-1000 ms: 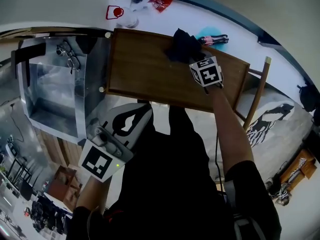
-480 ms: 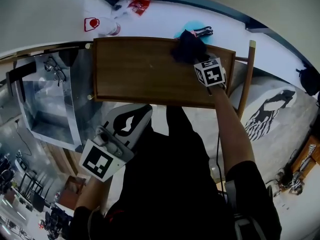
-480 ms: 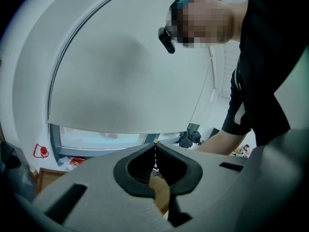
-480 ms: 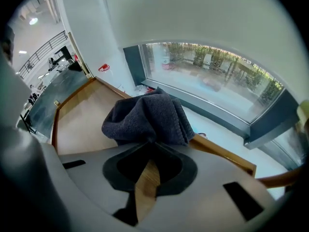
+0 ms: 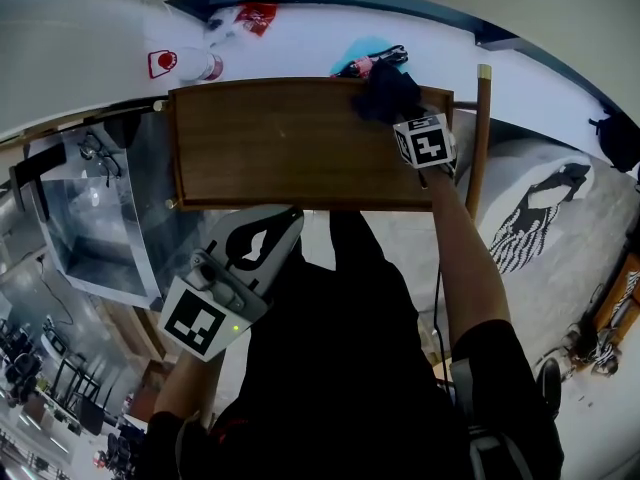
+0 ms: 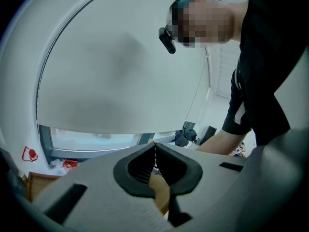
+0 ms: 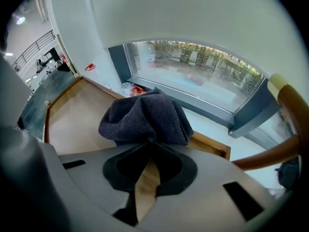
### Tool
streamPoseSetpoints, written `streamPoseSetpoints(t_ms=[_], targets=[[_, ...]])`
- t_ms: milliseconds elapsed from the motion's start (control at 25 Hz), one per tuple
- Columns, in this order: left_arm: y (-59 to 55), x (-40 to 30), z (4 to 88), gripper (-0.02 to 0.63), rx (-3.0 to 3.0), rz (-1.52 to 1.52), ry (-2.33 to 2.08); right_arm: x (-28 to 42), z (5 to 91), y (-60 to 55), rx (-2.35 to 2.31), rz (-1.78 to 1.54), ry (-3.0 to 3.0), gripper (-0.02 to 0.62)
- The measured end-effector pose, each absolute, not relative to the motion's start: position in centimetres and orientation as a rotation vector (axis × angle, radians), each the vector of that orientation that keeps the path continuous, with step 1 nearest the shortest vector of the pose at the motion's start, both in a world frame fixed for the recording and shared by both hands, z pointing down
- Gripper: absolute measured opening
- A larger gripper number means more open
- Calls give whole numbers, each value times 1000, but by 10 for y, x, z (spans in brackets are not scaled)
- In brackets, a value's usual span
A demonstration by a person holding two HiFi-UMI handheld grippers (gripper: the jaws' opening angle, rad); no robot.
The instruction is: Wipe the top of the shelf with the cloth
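Right gripper (image 7: 153, 143), jaws tight on the dark cloth (image 7: 145, 116) — now nearer the shelf top (image 5: 270, 143)'s far-right corner than before

Dark grey cloth (image 7: 145, 117), brown shelf top (image 5: 290, 143), grey right hand-held gripper (image 7: 150, 143)

a bottle (image 5: 188, 65), a red wrapper (image 5: 257, 16), perhaps eyeglasses (image 5: 92, 148).

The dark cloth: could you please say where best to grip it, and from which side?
Grip the dark cloth by the gathered fold at its near edge, coming low from the person's side over the shelf top. It lies bunched in a mound, so only a pinched fold fits the jaws; the right gripper is shut there.
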State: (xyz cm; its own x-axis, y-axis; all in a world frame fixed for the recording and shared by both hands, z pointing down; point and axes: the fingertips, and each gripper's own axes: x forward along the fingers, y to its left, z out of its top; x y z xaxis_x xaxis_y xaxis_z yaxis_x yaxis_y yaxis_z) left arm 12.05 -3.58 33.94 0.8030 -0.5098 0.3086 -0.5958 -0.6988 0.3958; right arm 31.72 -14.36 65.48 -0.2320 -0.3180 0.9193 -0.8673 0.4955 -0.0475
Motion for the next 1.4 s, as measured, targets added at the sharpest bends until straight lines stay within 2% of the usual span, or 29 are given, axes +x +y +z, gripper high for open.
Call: streamPoseSetpoints(t_ms=[520, 800, 1080, 1400], targets=[[-36, 124, 336, 20, 2515, 242, -811, 360, 652, -142, 1060, 664, -1682, 43], [-32, 98, 328, 20, 2517, 201, -852, 350, 630, -141, 1124, 676, -1697, 43], [-20, 44, 314, 20, 2516, 152, -927, 272, 574, -144, 1093, 607, -1835, 43], [-4, -43, 301, 20, 2471, 102, -1082, 109, 516, -143, 930, 550, -2075, 43]])
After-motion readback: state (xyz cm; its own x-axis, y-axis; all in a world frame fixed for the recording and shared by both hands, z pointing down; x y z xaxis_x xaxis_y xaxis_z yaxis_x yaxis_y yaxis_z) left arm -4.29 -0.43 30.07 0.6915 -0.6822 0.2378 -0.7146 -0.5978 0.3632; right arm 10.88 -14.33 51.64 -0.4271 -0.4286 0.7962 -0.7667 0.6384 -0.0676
